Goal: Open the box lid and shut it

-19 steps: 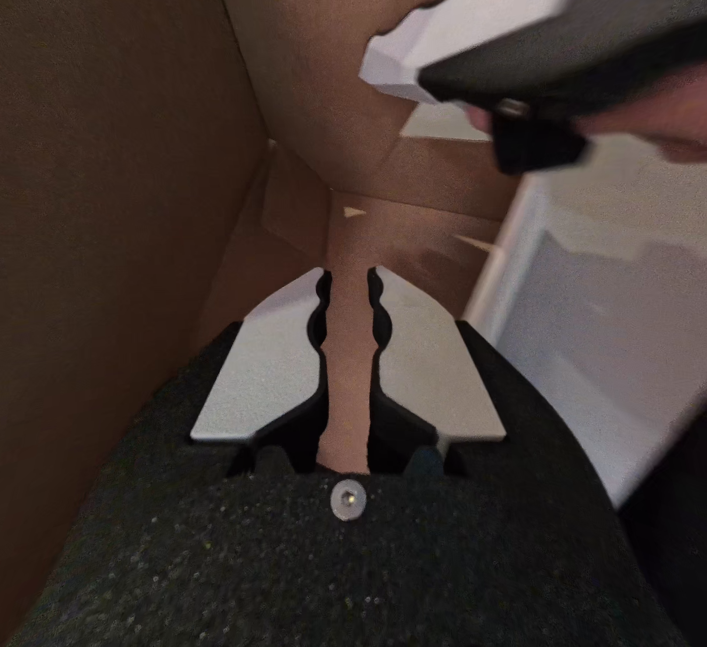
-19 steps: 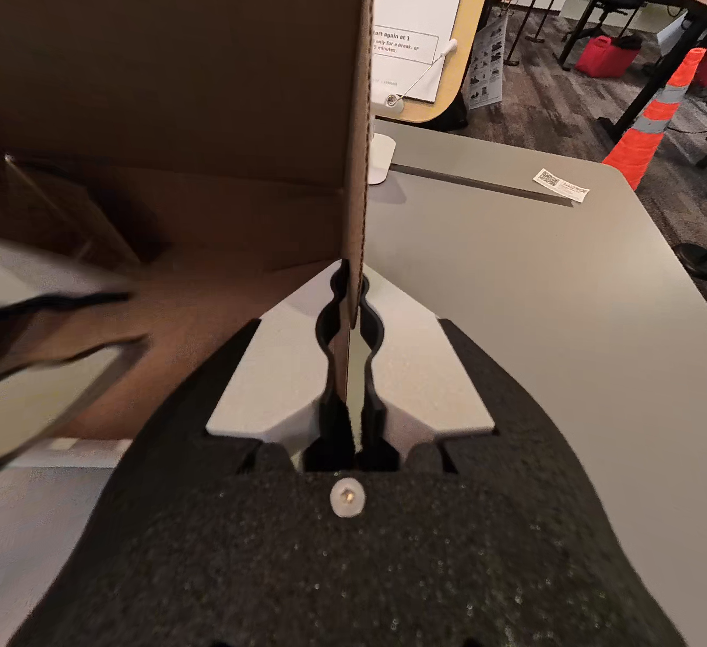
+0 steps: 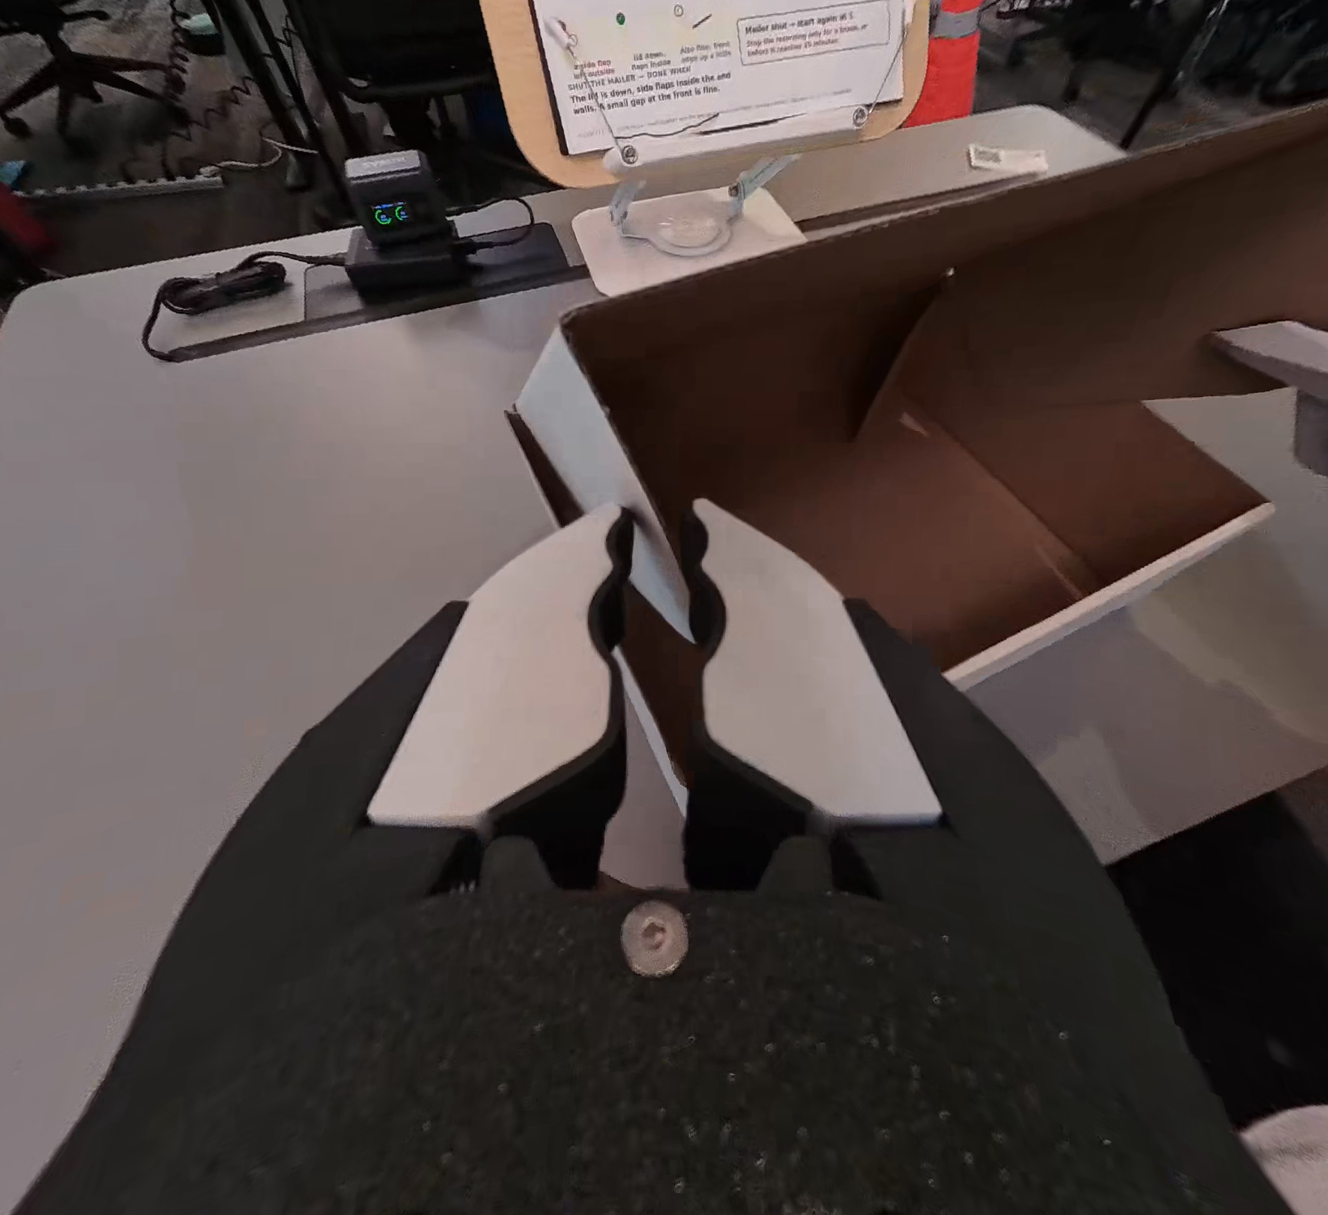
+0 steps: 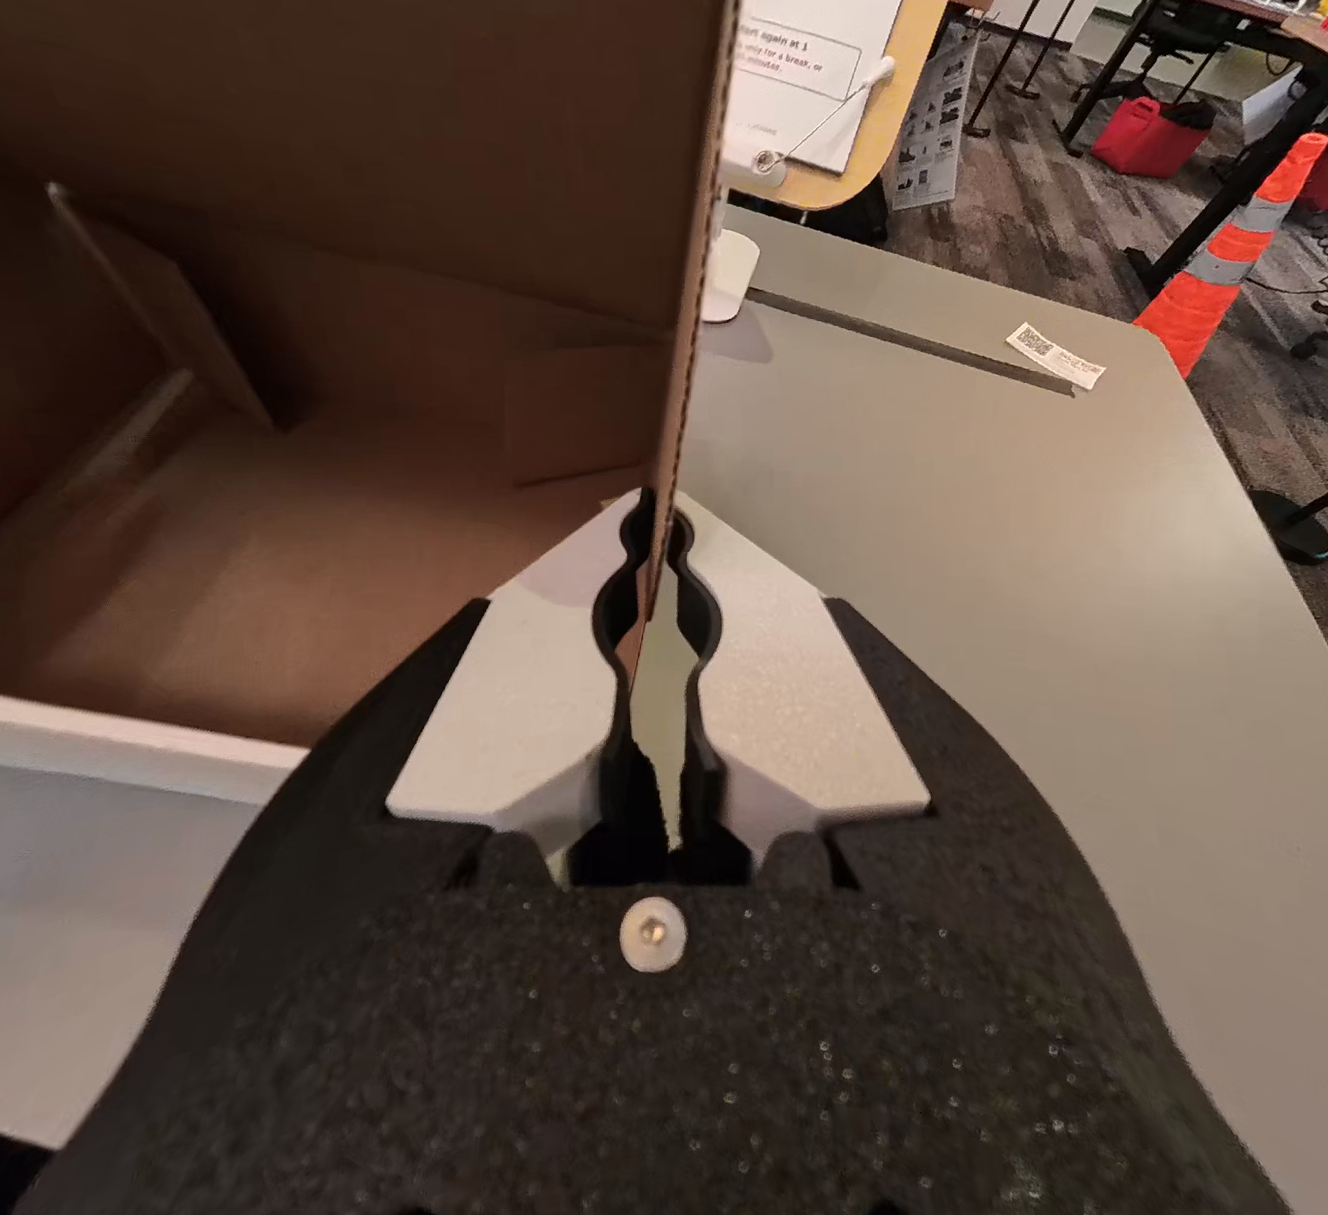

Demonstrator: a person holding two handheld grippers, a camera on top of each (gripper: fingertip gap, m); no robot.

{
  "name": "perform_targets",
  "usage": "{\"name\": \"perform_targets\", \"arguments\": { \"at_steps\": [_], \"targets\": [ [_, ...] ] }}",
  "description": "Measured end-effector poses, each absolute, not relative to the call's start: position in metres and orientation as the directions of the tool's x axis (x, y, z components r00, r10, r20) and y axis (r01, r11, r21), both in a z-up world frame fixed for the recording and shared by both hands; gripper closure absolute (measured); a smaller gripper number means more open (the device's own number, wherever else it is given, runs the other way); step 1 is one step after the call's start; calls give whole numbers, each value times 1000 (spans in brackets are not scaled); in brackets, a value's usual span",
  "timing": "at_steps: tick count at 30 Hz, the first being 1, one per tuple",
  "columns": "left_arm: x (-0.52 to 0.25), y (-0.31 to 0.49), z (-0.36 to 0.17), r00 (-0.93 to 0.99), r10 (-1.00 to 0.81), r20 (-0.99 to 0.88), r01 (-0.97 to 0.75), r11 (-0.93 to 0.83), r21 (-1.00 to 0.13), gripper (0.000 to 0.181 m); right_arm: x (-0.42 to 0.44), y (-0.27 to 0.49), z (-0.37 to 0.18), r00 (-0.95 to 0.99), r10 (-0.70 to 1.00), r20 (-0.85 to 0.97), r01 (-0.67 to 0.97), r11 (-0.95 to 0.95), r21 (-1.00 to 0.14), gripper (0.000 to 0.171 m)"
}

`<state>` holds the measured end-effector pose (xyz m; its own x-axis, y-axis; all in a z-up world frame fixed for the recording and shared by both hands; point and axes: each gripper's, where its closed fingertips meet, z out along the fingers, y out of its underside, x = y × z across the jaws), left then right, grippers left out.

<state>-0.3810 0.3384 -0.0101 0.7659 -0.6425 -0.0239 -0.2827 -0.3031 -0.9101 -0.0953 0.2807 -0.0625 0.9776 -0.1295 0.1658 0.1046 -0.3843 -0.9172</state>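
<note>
We hold a shallow cardboard mailer box, brown inside and white outside point(image 3: 970, 533), on the grey table point(image 3: 251, 533), its lid raised. In the left wrist view the box fills the 1 to 3 o'clock part of the picture. The lid's left side flap point(image 3: 647, 461), brown one face and white the other, runs toward 12 o'clock from our left gripper point(image 3: 655, 577). Its jaws stand a little apart with the flap's lower edge between them; we cannot tell whether they press it.

In the right wrist view our right gripper point(image 4: 660, 559) has its jaws drawn nearly together on the right side flap point(image 4: 708, 210), whose corrugated edge rises upright toward 12 o'clock.

We judge the board light and fairly stiff along its flutes, yet quick to crease at its scored folds and easily crushed by a hard pinch. We would take hold low on each side flap, near the fold, gripping lightly, so the lid swings evenly and the flaps can be steered inside the end walls.
</note>
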Motion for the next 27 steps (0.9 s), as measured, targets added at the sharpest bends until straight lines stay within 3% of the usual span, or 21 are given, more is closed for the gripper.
{"name": "perform_targets", "arguments": {
  "at_steps": [7,11,14,18,20,27],
  "targets": [
    [-396,328,-39,774,-618,-139,-381,-280,-881,174,-107,265,-78,984,-22,179,156,-391,-907,162],
    [-402,324,-47,768,-629,-120,-374,-289,-881,176,-122,250,-71,992,120,34,71,-324,-943,148],
    [-404,325,-49,767,-629,-126,-373,-276,-886,176,-119,238,-36,976,213,-51,0,-233,-972,140],
    [-402,325,-52,769,-621,-150,-381,-256,-889,176,-106,215,56,935,330,-128,-132,-10,-991,137],
    [-401,324,-54,769,-619,-158,-384,-250,-889,176,-108,211,74,915,379,-138,-157,20,-987,139],
    [-402,314,-53,753,-645,-130,-370,-252,-894,174,-137,222,3,884,425,-194,-147,-140,-979,145]
  ]
}}
